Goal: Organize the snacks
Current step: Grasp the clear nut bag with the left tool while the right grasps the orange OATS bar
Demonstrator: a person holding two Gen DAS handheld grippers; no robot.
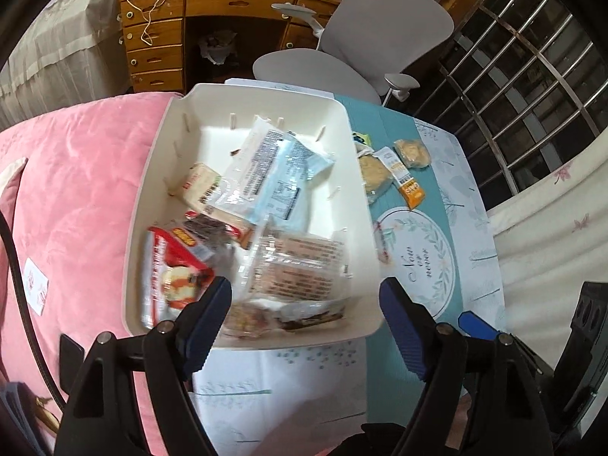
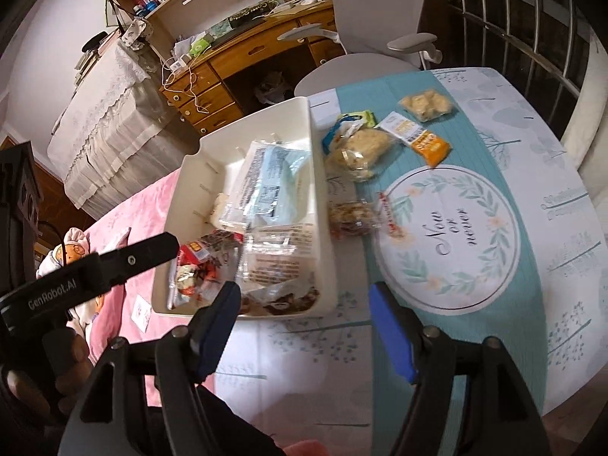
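One white bin on the surface, several snacks inside; five packets right of it. Left tongs and right tongs wide, empty.

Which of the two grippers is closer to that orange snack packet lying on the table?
Right, probably. The right gripper hangs over the table beside the bin, the orange packet ahead of it. The left gripper sits over the bin's near edge, farther over.
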